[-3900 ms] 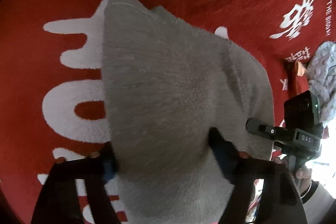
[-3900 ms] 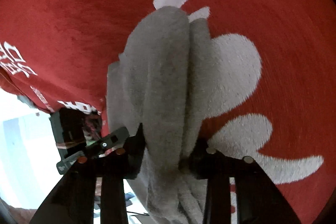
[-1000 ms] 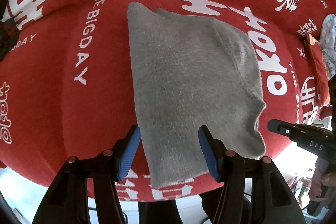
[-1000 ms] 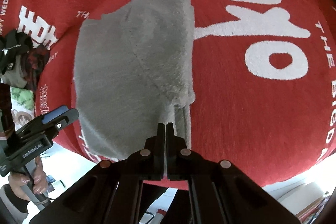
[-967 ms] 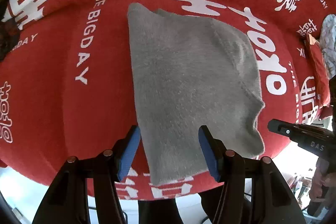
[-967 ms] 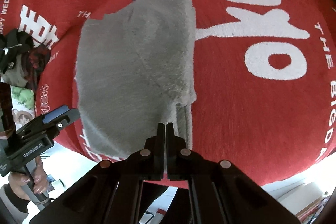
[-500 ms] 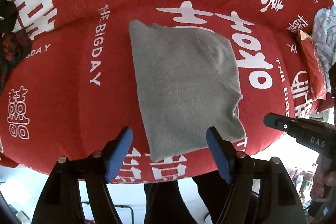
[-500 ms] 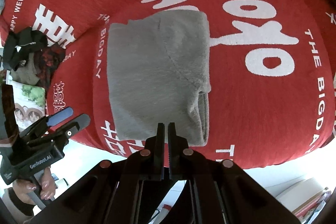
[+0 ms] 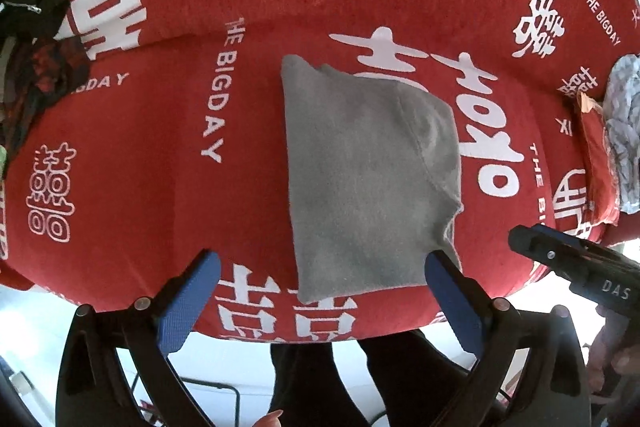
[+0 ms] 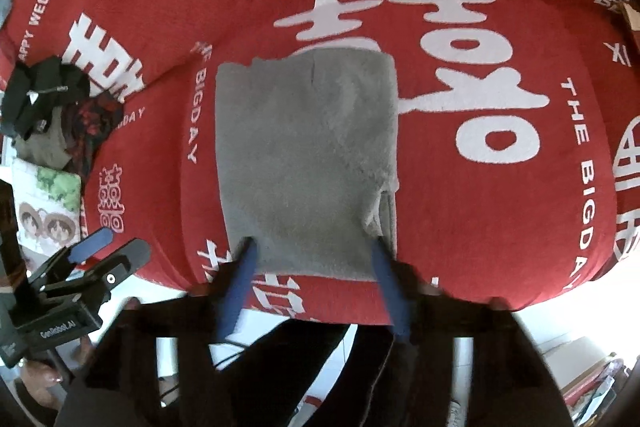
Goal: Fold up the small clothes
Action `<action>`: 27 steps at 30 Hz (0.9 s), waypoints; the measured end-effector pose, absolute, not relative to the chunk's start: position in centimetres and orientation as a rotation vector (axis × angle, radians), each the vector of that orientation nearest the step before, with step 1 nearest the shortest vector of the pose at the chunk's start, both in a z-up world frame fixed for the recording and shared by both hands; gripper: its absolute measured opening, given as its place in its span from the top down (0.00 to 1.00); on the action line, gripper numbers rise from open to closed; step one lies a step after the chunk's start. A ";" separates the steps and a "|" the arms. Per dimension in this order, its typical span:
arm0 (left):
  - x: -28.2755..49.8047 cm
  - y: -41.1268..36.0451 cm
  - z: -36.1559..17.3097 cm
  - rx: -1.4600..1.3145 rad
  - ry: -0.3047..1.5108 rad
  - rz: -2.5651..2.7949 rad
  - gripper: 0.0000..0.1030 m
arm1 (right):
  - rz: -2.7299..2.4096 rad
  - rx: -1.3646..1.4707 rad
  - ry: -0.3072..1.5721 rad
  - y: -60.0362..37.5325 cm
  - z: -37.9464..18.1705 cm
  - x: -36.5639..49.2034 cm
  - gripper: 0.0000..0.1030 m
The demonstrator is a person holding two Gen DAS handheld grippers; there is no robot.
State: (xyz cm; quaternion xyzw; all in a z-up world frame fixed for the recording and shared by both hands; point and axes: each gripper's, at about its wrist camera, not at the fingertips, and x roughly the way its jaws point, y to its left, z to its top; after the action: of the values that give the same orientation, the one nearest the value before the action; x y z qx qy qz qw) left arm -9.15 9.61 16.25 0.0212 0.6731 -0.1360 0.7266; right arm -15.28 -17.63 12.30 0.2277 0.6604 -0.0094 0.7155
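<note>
A grey fuzzy garment (image 9: 368, 179) (image 10: 308, 163) lies folded into a flat rectangle on the red blanket (image 9: 160, 155) (image 10: 500, 219) with white lettering. My left gripper (image 9: 322, 273) hangs high above its near edge, jaws opening wide, blue pads apart, nothing between them. My right gripper (image 10: 314, 263) also hovers above the near edge; its jaws are opening, blurred, and hold nothing. Each gripper shows in the other's view: the right gripper (image 9: 576, 267) at the right edge, the left gripper (image 10: 80, 267) at lower left.
A heap of dark clothes (image 10: 52, 99) (image 9: 36, 59) lies at the blanket's left end, with a printed cartoon cloth (image 10: 48, 203) beside it. A pale patterned garment (image 9: 624, 131) sits at the far right. The person's dark legs (image 9: 360, 379) stand below the blanket's near edge.
Both grippers have risen away from the folded grey garment, which now looks smaller. The left jaws spread wider; the right jaws went from shut to open.
</note>
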 end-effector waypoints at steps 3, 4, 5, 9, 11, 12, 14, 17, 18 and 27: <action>-8.8 9.5 16.7 0.092 1.463 -0.274 0.01 | -0.038 0.464 1.452 -17.4 13.0 -14.9 0.28; -8.7 9.4 17.1 0.112 1.444 -0.264 0.01 | -0.049 0.440 1.444 -17.3 13.3 -14.7 0.24; -8.7 9.5 17.4 0.124 1.431 -0.258 0.01 | -0.056 0.425 1.434 -17.2 13.6 -14.6 0.20; -8.4 9.8 18.4 0.117 1.389 -0.228 0.01 | -0.074 0.417 1.397 -17.2 14.6 -14.4 0.14; -8.1 10.1 18.5 0.083 1.400 -0.227 0.01 | -0.086 0.408 1.394 -17.3 14.8 -14.3 0.02; -7.9 10.4 18.5 0.056 1.409 -0.228 0.01 | -0.095 0.390 1.385 -17.2 15.0 -14.3 0.00; -8.0 10.6 18.6 0.033 1.412 -0.224 0.01 | -0.103 0.359 1.378 -17.1 15.4 -14.2 0.00; -8.1 10.6 18.8 0.056 1.400 -0.202 0.01 | -0.105 0.323 1.391 -16.7 15.6 -14.0 0.00; -8.1 10.6 18.9 0.065 1.395 -0.196 0.01 | -0.108 0.315 1.395 -16.5 15.7 -14.0 0.00; -8.4 10.1 19.7 0.109 1.386 -0.164 0.01 | -0.127 0.292 1.398 -16.2 16.6 -13.9 0.00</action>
State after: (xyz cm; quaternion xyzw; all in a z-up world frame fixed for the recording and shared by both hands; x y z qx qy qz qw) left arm -8.36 10.11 19.71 0.0501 0.6379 -0.0753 0.7648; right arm -13.86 -16.24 16.60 0.1338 0.6408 -0.0582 0.7537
